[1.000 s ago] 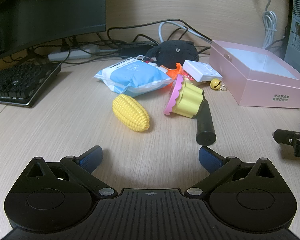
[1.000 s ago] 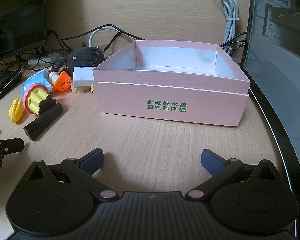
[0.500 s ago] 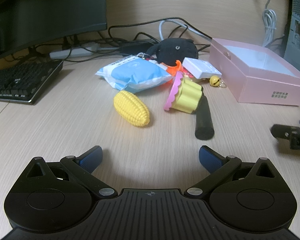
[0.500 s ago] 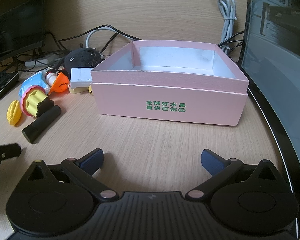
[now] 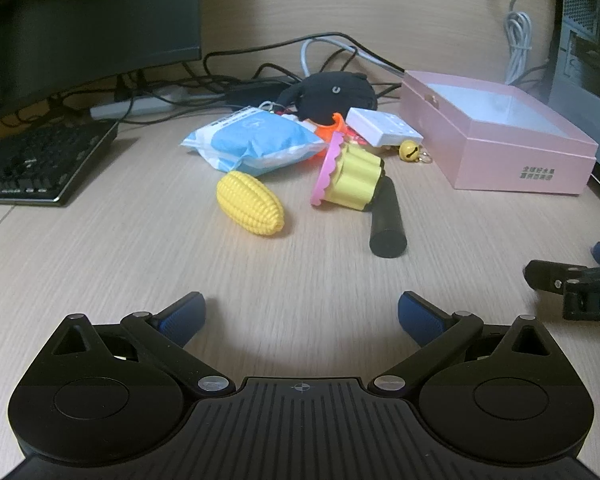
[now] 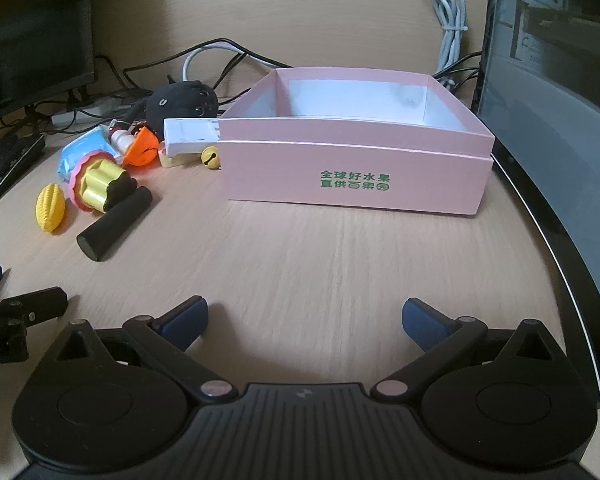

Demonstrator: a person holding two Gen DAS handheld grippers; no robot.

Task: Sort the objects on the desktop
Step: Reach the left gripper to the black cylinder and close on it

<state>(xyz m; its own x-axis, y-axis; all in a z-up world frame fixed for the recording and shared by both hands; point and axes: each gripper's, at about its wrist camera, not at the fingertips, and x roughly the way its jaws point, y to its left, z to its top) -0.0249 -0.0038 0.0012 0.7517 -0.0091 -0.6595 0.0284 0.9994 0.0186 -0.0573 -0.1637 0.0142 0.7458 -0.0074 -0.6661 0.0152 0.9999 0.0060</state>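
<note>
A pile of small objects lies mid-desk: a yellow toy corn (image 5: 250, 208), a yellow and pink toy cupcake (image 5: 350, 176) on its side, a black cylinder (image 5: 386, 220), a blue tissue pack (image 5: 256, 144), a black plush toy (image 5: 332, 92), a white remote-like box (image 5: 382, 128) and a small yellow bell (image 5: 410, 150). An open, empty pink box (image 6: 356, 160) stands to their right. My left gripper (image 5: 300, 314) is open and empty, well short of the corn. My right gripper (image 6: 304, 318) is open and empty in front of the pink box.
A black keyboard (image 5: 36, 160) and a monitor (image 5: 80, 20) are at the left. Cables (image 5: 260, 72) run along the back wall. A computer case (image 6: 556, 80) stands at the right. The left gripper shows at the right wrist view's left edge (image 6: 16, 312).
Both grippers have drawn back a little and the right one has swung left, so the toy pile shows more fully in its view. No object has moved.
</note>
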